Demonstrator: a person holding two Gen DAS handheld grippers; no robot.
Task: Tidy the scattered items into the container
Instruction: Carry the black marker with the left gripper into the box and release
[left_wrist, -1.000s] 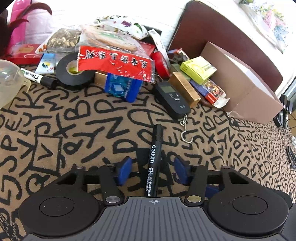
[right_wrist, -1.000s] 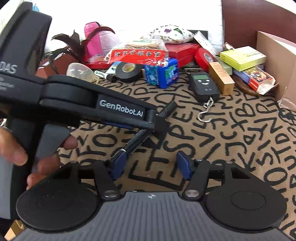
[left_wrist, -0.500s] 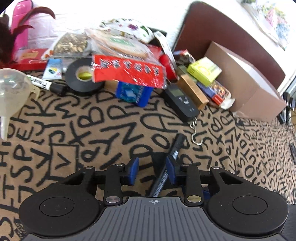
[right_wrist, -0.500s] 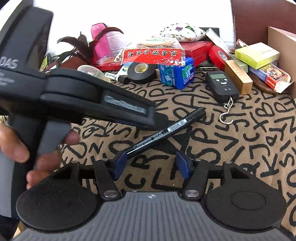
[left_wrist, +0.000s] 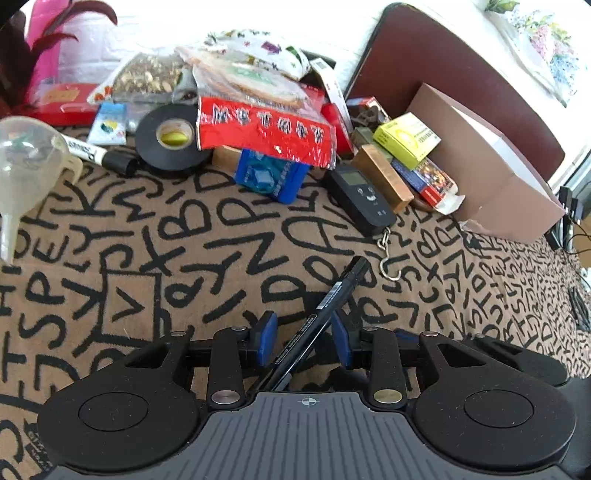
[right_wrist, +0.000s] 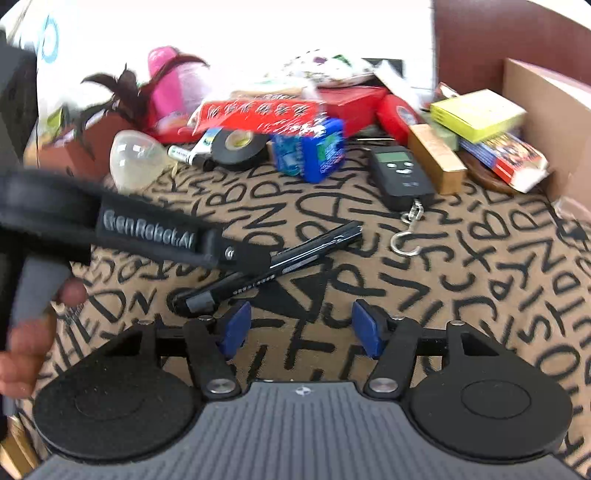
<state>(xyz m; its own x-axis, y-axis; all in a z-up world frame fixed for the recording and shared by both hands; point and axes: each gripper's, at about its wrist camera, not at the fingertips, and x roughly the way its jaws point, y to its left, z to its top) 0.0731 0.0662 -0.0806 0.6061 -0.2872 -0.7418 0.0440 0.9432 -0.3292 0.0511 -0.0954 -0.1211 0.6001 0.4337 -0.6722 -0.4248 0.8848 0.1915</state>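
Note:
A black marker pen (left_wrist: 325, 306) lies slanted between the blue pads of my left gripper (left_wrist: 303, 339); the jaws stand partly closed around it with a gap on the left side. In the right wrist view the same pen (right_wrist: 273, 266) sits off the cloth under the left gripper's tip (right_wrist: 236, 254). My right gripper (right_wrist: 301, 328) is open and empty, low over the letter-print cloth. A brown cardboard box (left_wrist: 491, 173) stands at the right.
At the back lie a black tape roll (left_wrist: 170, 138), a blue pack (left_wrist: 271, 177), a black hanging scale with hook (left_wrist: 360, 201), a red packet (left_wrist: 264, 131), a clear funnel (left_wrist: 22, 166), a white marker (left_wrist: 96, 153) and small boxes (left_wrist: 406, 140).
The left gripper's jaws closed in on the black marker and raised it off the cloth, tilting it. The right gripper stayed open and shifted slightly.

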